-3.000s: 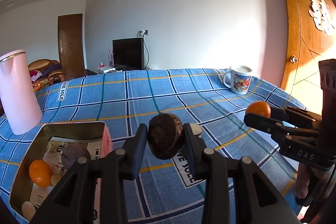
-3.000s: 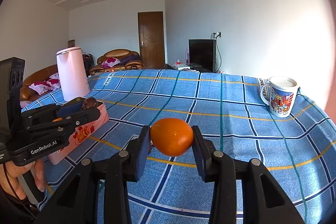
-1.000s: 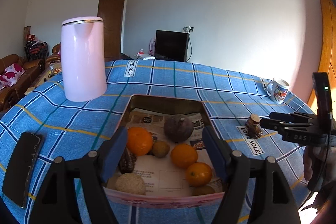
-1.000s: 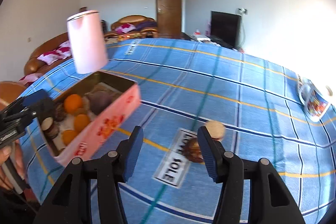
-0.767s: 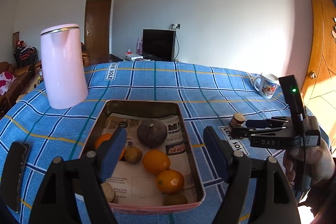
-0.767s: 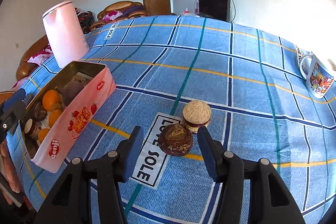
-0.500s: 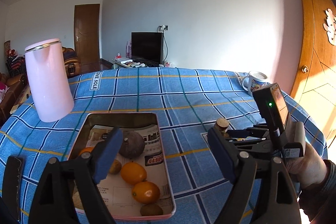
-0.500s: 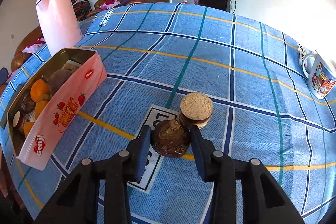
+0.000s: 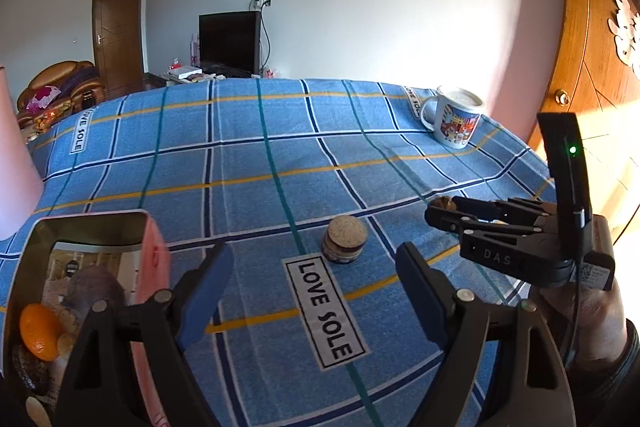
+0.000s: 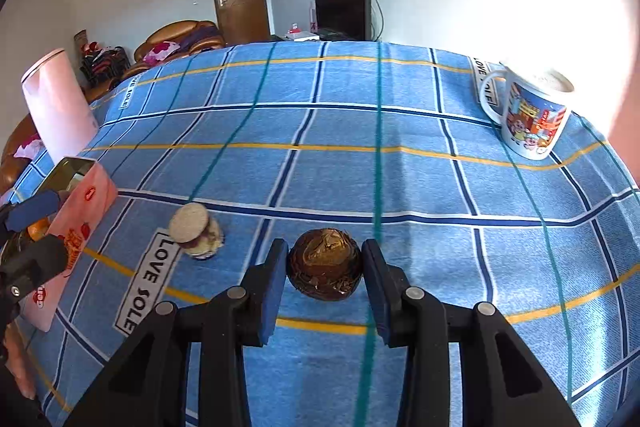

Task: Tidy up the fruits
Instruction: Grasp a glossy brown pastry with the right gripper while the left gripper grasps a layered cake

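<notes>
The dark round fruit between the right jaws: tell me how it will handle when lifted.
The dark round fruit looks rounded, so it would probably roll if released on the tablecloth. Its wrinkled, rough-looking skin should grip the right gripper well. It holds its shape between the jaws, so it seems fairly firm.

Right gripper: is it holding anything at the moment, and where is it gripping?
The right gripper is shut on the dark brown round fruit, pads pressed against its left and right sides. The left gripper is open and holds nothing.
</notes>
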